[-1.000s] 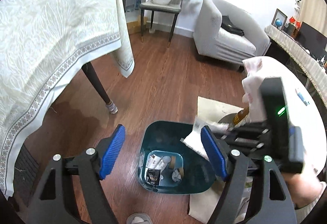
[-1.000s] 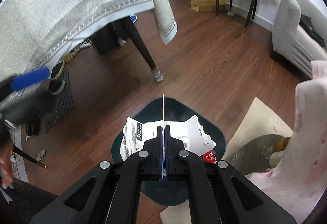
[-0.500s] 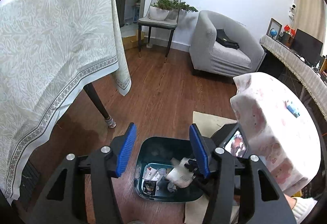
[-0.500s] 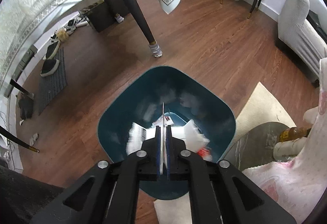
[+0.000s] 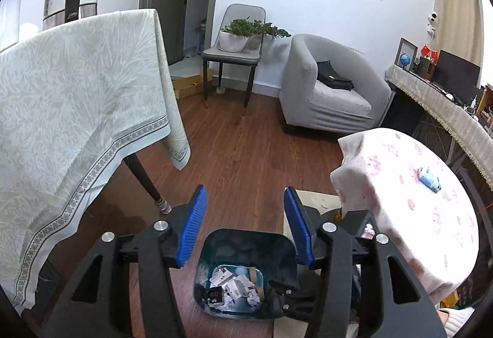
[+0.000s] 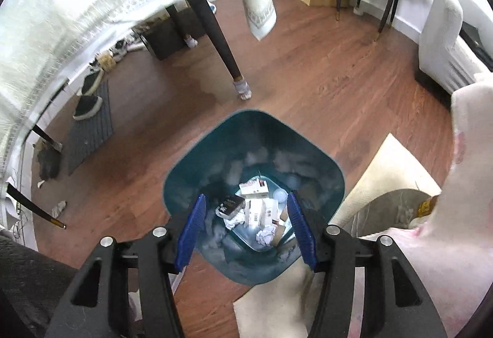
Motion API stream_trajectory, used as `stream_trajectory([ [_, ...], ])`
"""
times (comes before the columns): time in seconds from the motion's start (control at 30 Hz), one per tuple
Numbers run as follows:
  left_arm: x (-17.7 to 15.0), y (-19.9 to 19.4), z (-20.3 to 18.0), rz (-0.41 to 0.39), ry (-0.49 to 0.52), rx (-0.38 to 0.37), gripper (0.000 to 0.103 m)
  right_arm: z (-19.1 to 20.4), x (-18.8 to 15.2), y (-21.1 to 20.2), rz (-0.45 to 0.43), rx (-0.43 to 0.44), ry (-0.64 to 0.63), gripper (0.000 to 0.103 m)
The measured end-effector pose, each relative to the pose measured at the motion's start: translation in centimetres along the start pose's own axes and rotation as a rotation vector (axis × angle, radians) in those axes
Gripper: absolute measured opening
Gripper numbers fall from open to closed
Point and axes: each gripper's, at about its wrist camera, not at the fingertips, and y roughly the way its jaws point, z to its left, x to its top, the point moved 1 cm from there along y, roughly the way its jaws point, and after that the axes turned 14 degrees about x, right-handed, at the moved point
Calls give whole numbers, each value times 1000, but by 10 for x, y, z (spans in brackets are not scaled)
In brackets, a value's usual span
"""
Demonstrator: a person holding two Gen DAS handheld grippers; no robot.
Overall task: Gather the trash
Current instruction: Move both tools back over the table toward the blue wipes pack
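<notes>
A dark teal trash bin [image 6: 185,177] stands on the wood floor; it also shows in the left wrist view [image 5: 212,242]. Inside lie torn white packaging [image 6: 257,211], a dark wrapper [image 6: 229,204] and crumpled paper [image 6: 265,235]; the same trash shows in the left wrist view [image 5: 234,288]. My right gripper [image 6: 246,225] is open and empty just above the bin's mouth. My left gripper [image 5: 245,225] is open and empty, higher above the bin. A small blue item [image 5: 429,181] lies on the pink-patterned round table [image 5: 416,202].
A table with a pale green cloth [image 5: 71,110] stands to the left, its dark leg [image 6: 220,42] near the bin. A grey armchair [image 5: 329,91] and a chair with a plant [image 5: 237,42] stand behind. A beige mat [image 6: 385,171] lies under the round table. Shoes [image 6: 87,103] sit under the left table.
My right gripper opened and dropped the torn white packaging into the bin. My left gripper rose and tilted up, showing more of the room, and its jaws narrowed a little.
</notes>
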Motion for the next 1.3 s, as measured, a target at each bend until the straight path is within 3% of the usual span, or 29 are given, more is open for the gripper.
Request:
stream_trajectory([
  [0.27, 5, -2, -33, -14, 9, -36, 55, 14, 4, -75, -140, 18, -58, 56],
  [0.5, 10, -2, -54, -23, -12, -53, 55, 2, -3, -127, -217, -17, -52, 56],
  [0.87, 14, -2, -105, -36, 41, -77, 60, -50, -37, -208, -325, -164, 20, 56],
  [1.0, 15, -2, -127, -43, 52, -121, 68, -70, -53, -229, -347, -217, 52, 56],
  [1.13, 13, -3, -150, -40, 63, -216, 73, -91, -73, -248, -364, -262, 87, 56],
  [1.3, 8, -6, -188, -40, 150, -289, 77, -123, -104, -270, -380, -336, 161, 56],
])
